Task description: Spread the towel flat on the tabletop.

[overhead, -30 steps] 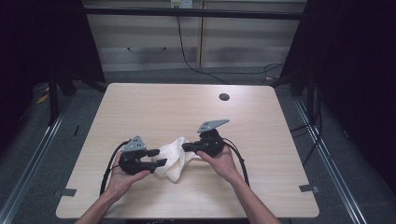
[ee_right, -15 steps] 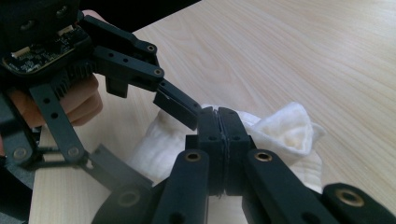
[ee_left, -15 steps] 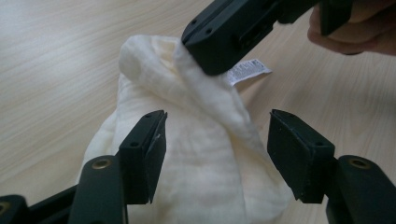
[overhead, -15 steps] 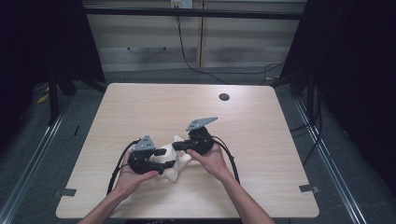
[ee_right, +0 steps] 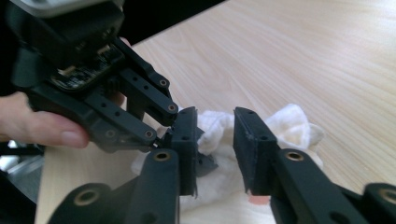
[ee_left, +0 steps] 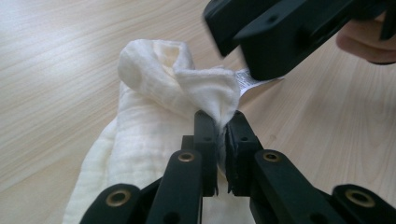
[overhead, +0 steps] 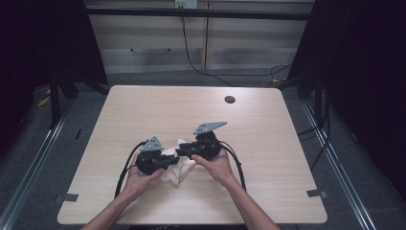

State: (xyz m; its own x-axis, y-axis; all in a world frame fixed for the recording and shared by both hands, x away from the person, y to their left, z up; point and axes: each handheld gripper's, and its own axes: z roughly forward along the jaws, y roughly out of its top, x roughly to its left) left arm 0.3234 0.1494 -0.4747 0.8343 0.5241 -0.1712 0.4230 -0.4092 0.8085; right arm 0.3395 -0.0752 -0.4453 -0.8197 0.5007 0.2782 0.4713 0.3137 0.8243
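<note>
Two hand-held grippers meet over a crumpled white cloth (overhead: pixel 178 165) near the front of a pale wooden table (overhead: pixel 268 134). The left gripper (ee_left: pixel 221 127) has just clamped its jaws on a raised fold of the cloth, the fabric pinched between the pads and bunching up just beyond the fingertips, while the rest of the cloth lies on the table below and to the left of the jaws. The right gripper (ee_right: pixel 215 122) has just been opening: its jaws stand partly apart with the cloth beyond and between them, the pads not pressing on it. The left gripper's jaws sit just beside the right gripper's left finger (ee_right: pixel 186 140), fingertip close to fingertip.
</note>
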